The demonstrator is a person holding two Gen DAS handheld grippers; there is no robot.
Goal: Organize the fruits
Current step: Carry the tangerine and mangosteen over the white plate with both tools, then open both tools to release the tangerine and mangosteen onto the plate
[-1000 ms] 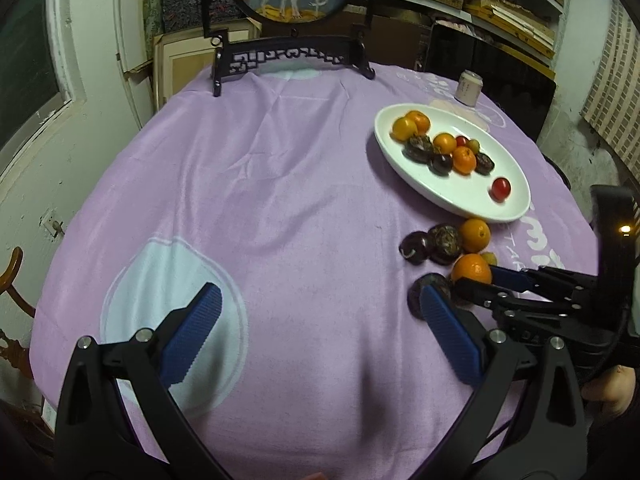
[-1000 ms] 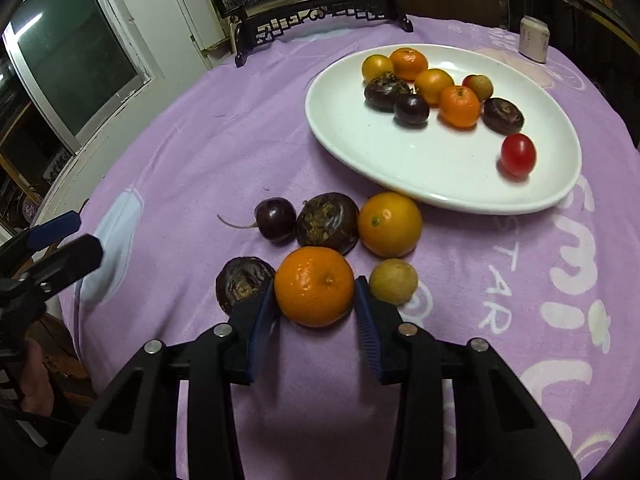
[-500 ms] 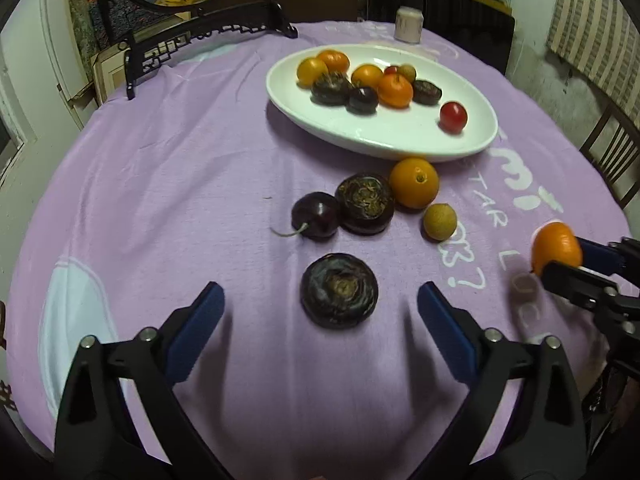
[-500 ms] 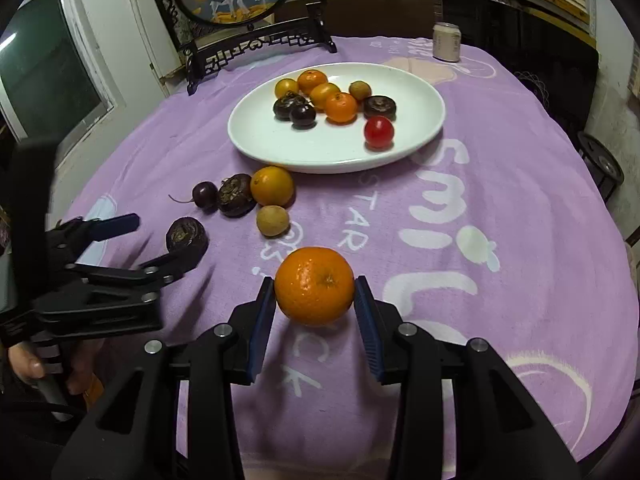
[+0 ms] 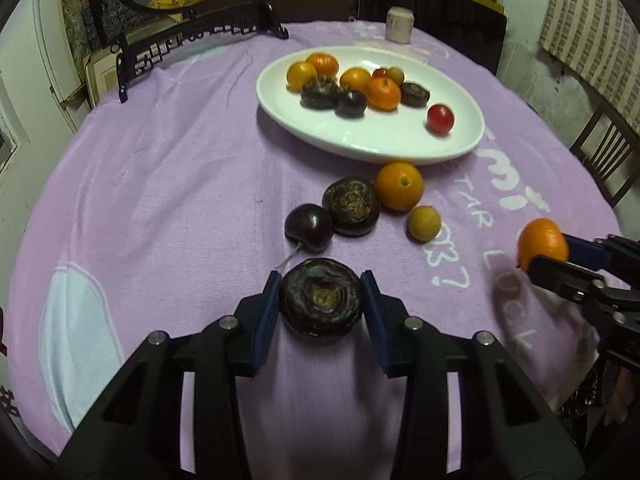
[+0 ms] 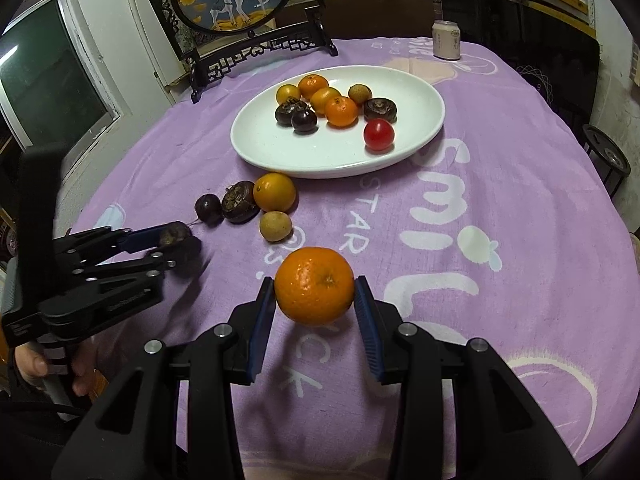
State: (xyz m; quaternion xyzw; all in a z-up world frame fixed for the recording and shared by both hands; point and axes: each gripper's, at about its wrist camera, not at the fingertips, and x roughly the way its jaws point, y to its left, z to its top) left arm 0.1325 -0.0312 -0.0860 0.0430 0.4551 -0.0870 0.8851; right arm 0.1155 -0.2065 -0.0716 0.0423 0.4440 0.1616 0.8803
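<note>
Fruits gripped in both jaws

Round orange tangerine [image 6: 315, 285] sits clamped in my right gripper [image 6: 315, 300], raised above the purple cloth surface [image 6: 500, 168]; my left gripper [image 5: 321, 308] pinches a dark brown wrinkled round fruit [image 5: 321, 298], near the white oval plate [image 5: 360, 140]

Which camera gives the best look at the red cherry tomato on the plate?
The right wrist view: the cherry tomato is sharp and unobstructed near the white plate rim. The left wrist view shows it too, but slightly blurred.
</note>
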